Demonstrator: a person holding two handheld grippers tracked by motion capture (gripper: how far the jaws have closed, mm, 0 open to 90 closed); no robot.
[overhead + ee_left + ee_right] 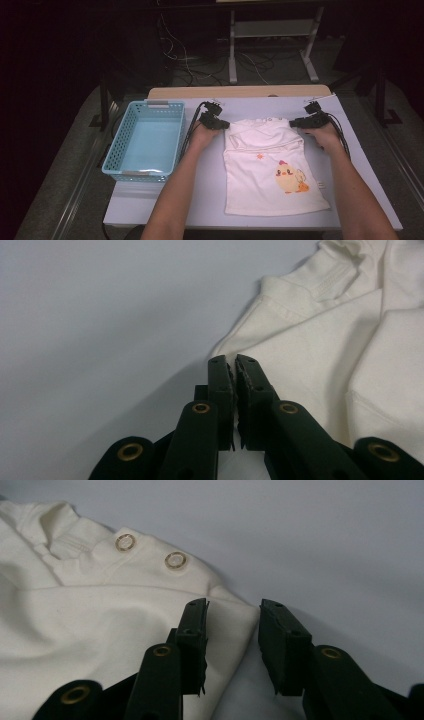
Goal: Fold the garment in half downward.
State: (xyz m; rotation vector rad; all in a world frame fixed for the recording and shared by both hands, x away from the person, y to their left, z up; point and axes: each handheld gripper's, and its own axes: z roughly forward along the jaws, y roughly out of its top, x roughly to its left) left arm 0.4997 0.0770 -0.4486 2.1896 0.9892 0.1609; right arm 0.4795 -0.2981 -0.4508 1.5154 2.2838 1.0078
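Dark surroundings enclose a white bench (210,200), with cables and a metal stand on the floor behind it. At the middle of the bench lies a white shirt (265,175), spread flat, collar toward the far edge and hem toward the person. A yellow chick print (290,179) sits on the lower right of the shirt front. Two snap buttons (150,551) mark the shoulder seam next to the right sleeve. Left of the shirt, well apart from it, stands a blue basket (146,140).

Left gripper (214,121) rests at the shirt's upper left corner. In the left gripper view its jaws are clenched on the edge of the left sleeve fold, with fabric pinched in the narrow gap between the pads.

Right gripper (306,120) rests at the shirt's upper right corner. In the right gripper view its jaws straddle the right sleeve fold: one jaw lies on top of the fabric, the other stands just beside the fold over bare bench. A clear gap remains, so the pads are not pressing the cloth.
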